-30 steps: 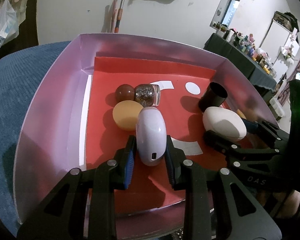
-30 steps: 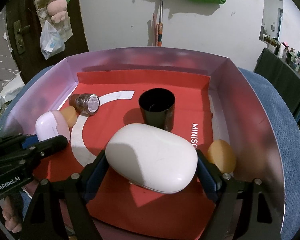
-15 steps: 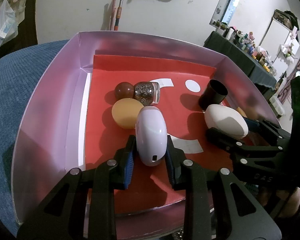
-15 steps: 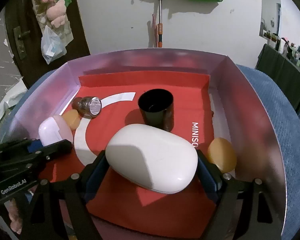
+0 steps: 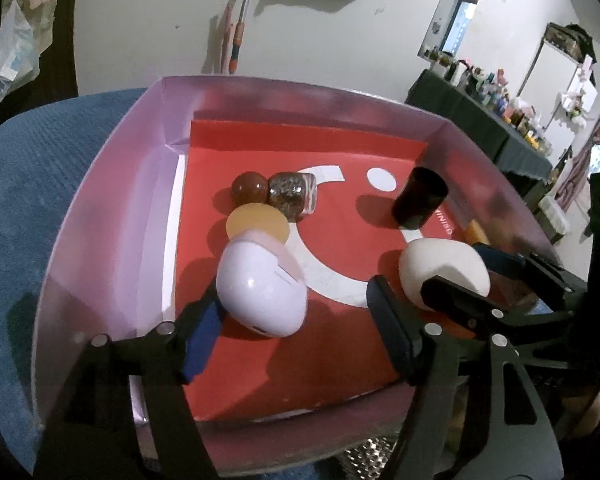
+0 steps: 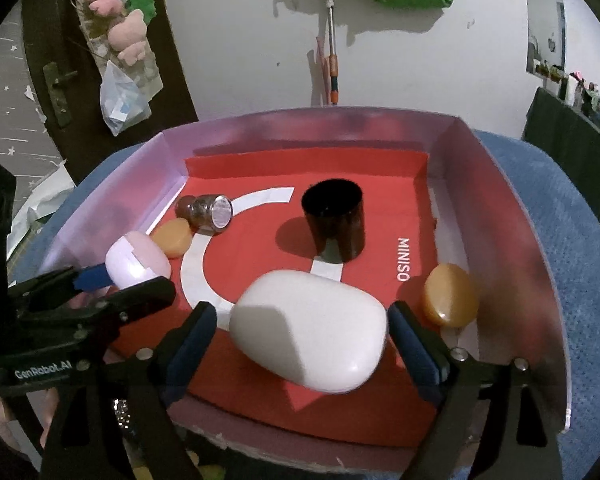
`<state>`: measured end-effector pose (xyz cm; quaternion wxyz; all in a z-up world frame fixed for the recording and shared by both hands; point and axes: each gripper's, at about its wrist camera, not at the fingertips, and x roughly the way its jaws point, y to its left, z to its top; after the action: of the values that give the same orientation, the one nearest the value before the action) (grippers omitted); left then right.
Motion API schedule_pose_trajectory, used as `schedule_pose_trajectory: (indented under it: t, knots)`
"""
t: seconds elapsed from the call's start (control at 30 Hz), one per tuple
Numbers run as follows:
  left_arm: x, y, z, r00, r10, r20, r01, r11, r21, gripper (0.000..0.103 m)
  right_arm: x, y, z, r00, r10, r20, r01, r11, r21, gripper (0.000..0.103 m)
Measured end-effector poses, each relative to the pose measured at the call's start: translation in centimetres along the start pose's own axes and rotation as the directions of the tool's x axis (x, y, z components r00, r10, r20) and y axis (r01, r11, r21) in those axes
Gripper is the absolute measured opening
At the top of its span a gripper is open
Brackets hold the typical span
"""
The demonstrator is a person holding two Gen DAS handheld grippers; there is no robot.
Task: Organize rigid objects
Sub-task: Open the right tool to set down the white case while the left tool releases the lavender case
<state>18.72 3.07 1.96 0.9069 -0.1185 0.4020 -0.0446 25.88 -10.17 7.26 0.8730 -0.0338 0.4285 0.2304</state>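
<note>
- Your left gripper point(image 5: 296, 328) has its fingers spread; the lilac case point(image 5: 262, 288) lies between them, nearer the left finger, on the red floor of the box point(image 5: 100, 208).
- Your right gripper point(image 6: 300, 344) has its fingers parted too, just off both sides of the white case point(image 6: 310, 330).

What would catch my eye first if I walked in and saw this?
Probably the bright red floor of the pink-walled box, with two smooth egg-like cases on it: a big white case lying between the open right gripper, and a lilac case at the left gripper. Behind them a black cup stands upright mid-box.
</note>
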Motion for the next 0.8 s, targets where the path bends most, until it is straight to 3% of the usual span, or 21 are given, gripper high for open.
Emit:
schedule_pose_trajectory:
  t: [0.23, 0.7, 0.8]
  knots:
    - [-0.7, -0.4, -0.3, 1.0, 0.011, 0.005, -0.011, 1.0, 0.015, 0.069, -1.0, 0.4, -0.5, 1.0, 0.005, 0.016, -0.004, 1.0, -0.019, 0.091]
    - [-4.9, -0.7, -0.7, 0.997, -0.003, 0.072, 0.002, 1.0, 0.017, 0.069, -3.8, 1.5, -0.8, 0.994, 0.075, 0.074, -0.073, 0.997, -0.029, 0.103]
    - [-5.9, -0.9, -1.0, 0.994, 0.037, 0.099, -0.039, 0.999, 0.025, 0.078, -4.2, 1.6, -1.0, 0.993, 0.086, 0.084, -0.084, 0.996, -0.029, 0.103]
